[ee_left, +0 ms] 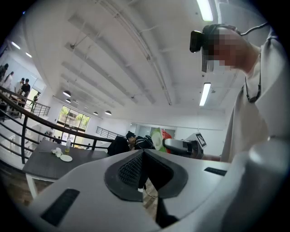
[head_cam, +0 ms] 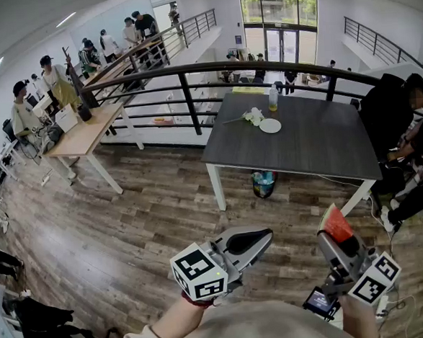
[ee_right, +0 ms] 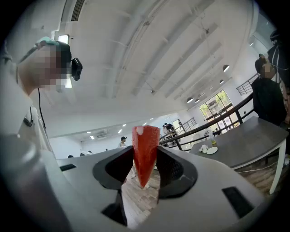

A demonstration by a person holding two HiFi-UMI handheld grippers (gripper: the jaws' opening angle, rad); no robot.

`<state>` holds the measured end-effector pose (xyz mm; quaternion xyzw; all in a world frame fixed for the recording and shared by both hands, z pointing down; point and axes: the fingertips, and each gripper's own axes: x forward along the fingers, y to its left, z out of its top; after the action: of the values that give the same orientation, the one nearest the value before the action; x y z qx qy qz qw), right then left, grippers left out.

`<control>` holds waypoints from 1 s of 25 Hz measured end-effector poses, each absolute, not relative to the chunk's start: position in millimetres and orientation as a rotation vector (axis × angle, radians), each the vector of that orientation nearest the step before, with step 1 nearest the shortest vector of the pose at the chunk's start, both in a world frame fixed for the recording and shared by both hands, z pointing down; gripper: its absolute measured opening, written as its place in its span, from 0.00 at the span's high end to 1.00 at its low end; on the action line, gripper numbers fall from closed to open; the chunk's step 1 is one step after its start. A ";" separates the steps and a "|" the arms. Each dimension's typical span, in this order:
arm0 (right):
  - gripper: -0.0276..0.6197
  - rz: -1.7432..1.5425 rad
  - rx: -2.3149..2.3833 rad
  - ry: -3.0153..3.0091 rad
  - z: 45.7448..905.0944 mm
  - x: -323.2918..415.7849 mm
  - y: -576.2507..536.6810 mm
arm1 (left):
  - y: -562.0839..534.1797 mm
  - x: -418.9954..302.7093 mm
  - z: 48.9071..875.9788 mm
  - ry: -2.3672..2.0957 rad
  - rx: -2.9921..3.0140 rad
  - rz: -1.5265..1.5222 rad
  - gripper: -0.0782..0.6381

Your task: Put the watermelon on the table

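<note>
A red watermelon slice point(head_cam: 336, 224) with a green rind stands upright in my right gripper point(head_cam: 341, 239), low at the right of the head view. In the right gripper view the slice point(ee_right: 145, 153) sits between the two dark pads, which press on its sides. My left gripper point(head_cam: 258, 238) is held level beside it, jaws together and empty; its pads point(ee_left: 131, 170) meet in the left gripper view, where the watermelon slice point(ee_left: 159, 138) shows further off. The dark grey table point(head_cam: 311, 147) stands ahead by the railing, well beyond both grippers.
On the table are a white plate point(head_cam: 270, 125), a bottle point(head_cam: 273, 97) and a small white bunch point(head_cam: 253, 116). A bin point(head_cam: 264, 183) stands under it. A seated person in black point(head_cam: 404, 133) is at its right end. A wooden table point(head_cam: 86, 134) and several people are at the left.
</note>
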<state>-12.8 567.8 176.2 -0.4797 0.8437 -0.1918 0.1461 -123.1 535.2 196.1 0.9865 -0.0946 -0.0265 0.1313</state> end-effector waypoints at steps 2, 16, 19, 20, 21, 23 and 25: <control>0.69 -0.532 -1.374 2.453 175.6 -12.1 559.6 | 527.1 -120.0 193.2 -0.289 2.881 -0.082 0.89; 0.69 -0.608 -1.250 2.509 179.2 2.0 573.2 | 536.9 -115.2 199.0 -0.350 2.834 -0.076 0.89; 0.69 -0.626 -1.262 2.498 185.3 17.6 577.8 | 538.4 -112.7 205.0 -0.368 2.804 -0.071 0.89; 0.69 -0.633 -1.263 2.496 188.1 23.9 579.4 | 538.4 -109.8 206.6 -0.376 2.797 -0.069 0.89; 0.69 -0.641 -1.261 2.492 191.0 30.2 581.2 | 538.3 -106.1 208.4 -0.384 2.792 -0.065 0.89; 0.69 -0.653 -1.262 2.490 196.0 41.5 585.9 | 539.1 -98.4 210.1 -0.397 2.787 -0.051 0.89; 0.69 -0.653 -1.274 2.492 198.9 50.5 590.4 | 541.6 -92.2 209.0 -0.402 2.788 -0.038 0.89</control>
<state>50.5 590.4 198.9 -0.4393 0.8593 -0.2252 0.1336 -92.2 541.6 209.0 0.9767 -0.1406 -0.0133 0.1615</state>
